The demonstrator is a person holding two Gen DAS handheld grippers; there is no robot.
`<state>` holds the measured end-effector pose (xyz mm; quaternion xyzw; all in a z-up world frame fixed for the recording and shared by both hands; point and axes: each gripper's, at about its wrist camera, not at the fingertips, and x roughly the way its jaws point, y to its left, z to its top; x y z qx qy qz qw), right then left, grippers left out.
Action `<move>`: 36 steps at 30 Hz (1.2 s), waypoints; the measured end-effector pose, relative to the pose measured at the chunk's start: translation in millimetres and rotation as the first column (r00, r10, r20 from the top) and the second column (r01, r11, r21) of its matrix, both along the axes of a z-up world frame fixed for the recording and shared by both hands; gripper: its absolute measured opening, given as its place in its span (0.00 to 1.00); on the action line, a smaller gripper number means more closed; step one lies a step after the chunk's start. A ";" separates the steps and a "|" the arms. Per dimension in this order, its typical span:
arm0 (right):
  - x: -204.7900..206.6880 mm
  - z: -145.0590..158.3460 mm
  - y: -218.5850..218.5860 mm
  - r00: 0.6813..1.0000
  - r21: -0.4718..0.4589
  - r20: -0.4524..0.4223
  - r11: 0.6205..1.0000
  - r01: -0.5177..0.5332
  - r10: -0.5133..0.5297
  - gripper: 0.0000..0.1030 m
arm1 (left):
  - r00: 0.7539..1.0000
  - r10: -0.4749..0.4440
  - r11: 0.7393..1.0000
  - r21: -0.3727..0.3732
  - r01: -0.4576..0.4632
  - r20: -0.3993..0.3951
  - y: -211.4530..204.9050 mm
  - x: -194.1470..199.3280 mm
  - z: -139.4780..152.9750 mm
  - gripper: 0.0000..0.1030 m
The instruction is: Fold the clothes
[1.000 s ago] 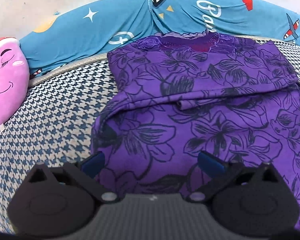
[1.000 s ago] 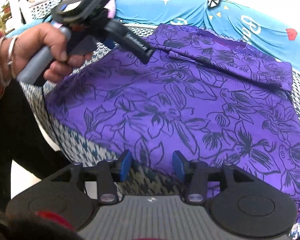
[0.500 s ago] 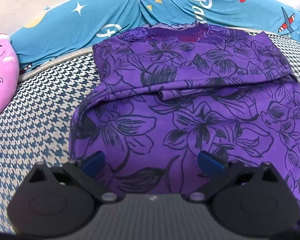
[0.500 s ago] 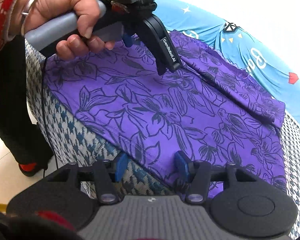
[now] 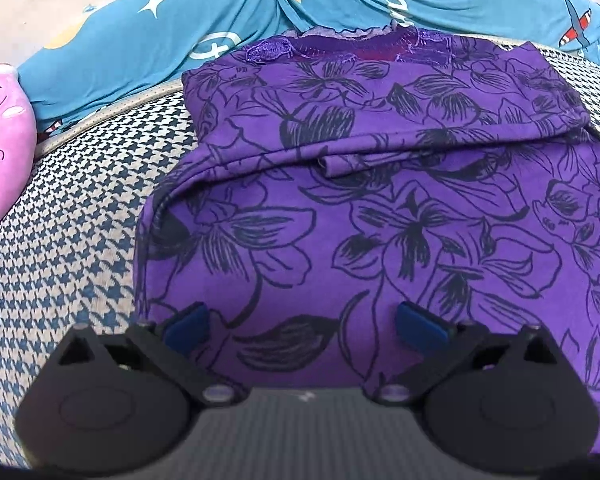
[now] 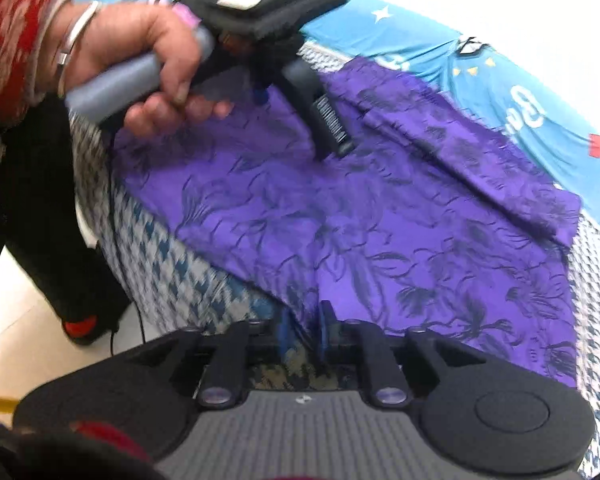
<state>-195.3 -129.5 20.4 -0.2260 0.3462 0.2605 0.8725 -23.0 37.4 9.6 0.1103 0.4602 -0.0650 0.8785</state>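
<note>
A purple garment with dark flower print (image 5: 380, 220) lies spread on a houndstooth surface (image 5: 80, 200), its upper part folded down across the middle. My left gripper (image 5: 304, 326) hovers open over the garment's near-left part with nothing between its blue pads. In the right wrist view the same garment (image 6: 380, 240) reaches the surface's front edge. My right gripper (image 6: 304, 332) is at that edge, its jaws closing, with the purple hem between the blue pads and a narrow gap still showing. A hand (image 6: 140, 52) holds the left gripper (image 6: 300, 120) above the garment's far side.
A blue printed garment (image 5: 220, 20) lies behind the purple one, also visible as blue cloth (image 6: 500, 92). A pink plush toy (image 5: 0, 152) sits at the left. The person's dark leg and red-toed foot (image 6: 80, 326) stand on the floor beside the houndstooth side (image 6: 172, 272).
The right gripper's jaws have narrowed around the purple hem and its view has rolled. The left gripper has sunk slightly toward the garment and stays open.
</note>
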 end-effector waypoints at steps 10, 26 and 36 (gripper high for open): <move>16.3 28.8 -63.9 0.943 0.272 -0.047 0.905 0.328 -0.328 0.35 | 1.000 -0.023 1.000 -0.012 0.023 0.011 -9.6 -6.8 -0.1 1.00; 23.4 21.6 -159.6 0.522 0.234 -0.064 0.496 0.836 -0.850 0.50 | 1.000 -0.024 0.999 -0.036 0.024 0.014 -15.8 -10.0 -1.8 1.00; 27.3 5.7 -178.2 0.469 0.310 -0.210 0.397 0.864 -0.858 0.31 | 1.000 -0.022 0.999 -0.036 0.023 0.012 -17.4 -10.7 -2.8 1.00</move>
